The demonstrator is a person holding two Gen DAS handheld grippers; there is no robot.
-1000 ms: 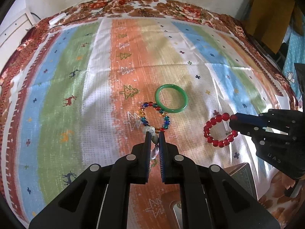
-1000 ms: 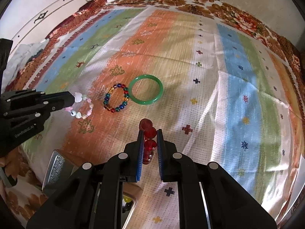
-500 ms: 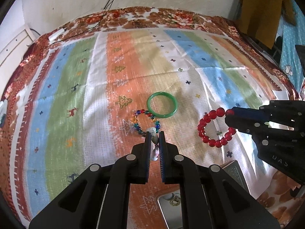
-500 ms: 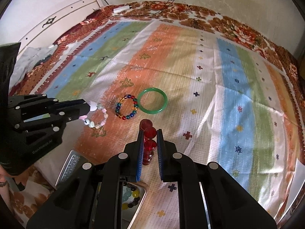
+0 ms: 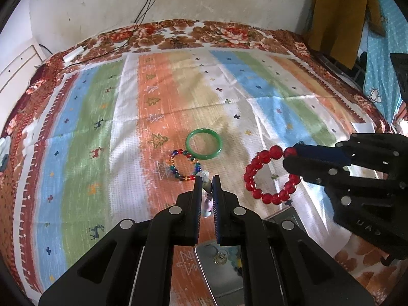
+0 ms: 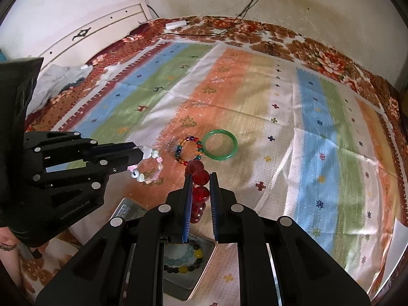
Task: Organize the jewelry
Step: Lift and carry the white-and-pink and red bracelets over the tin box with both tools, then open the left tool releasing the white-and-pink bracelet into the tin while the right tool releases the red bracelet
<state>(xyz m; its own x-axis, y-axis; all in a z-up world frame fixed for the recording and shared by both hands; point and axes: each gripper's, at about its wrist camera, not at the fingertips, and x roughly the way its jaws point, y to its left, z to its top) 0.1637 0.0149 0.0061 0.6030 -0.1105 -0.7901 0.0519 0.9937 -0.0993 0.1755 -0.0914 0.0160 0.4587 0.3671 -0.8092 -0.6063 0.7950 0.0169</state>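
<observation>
Both grippers carry a bracelet above the striped bedspread (image 5: 84, 137), and the step in hand looks like bringing each one back over the metal tin (image 6: 201, 275) that sits at the near edge of the bed, just below the fingers. The left gripper (image 5: 206, 181) has its fingers pinching a pale bead bracelet (image 6: 149, 165), which hangs as a loop from the fingertips in the right wrist view; the right gripper (image 6: 200, 178) has its fingers pinching a red bead bracelet (image 5: 267, 176), gripped at one bead with the rest of the ring drooping free. To do this well, each loop should probably be held directly over the open tin before the fingers spread, and lowered close so the beads coil inside and do not catch on the rim. One at a time seems safer, since the two grippers sit near each other. The red bracelet is a ring with no real long axis; seen from the left wrist, its open face is turned toward that camera, with the pinched bead at the upper right. A multicoloured bead bracelet (image 5: 185, 164) and a green bangle (image 5: 203, 144) lie flat on the bedspread, touching or nearly so.
</observation>
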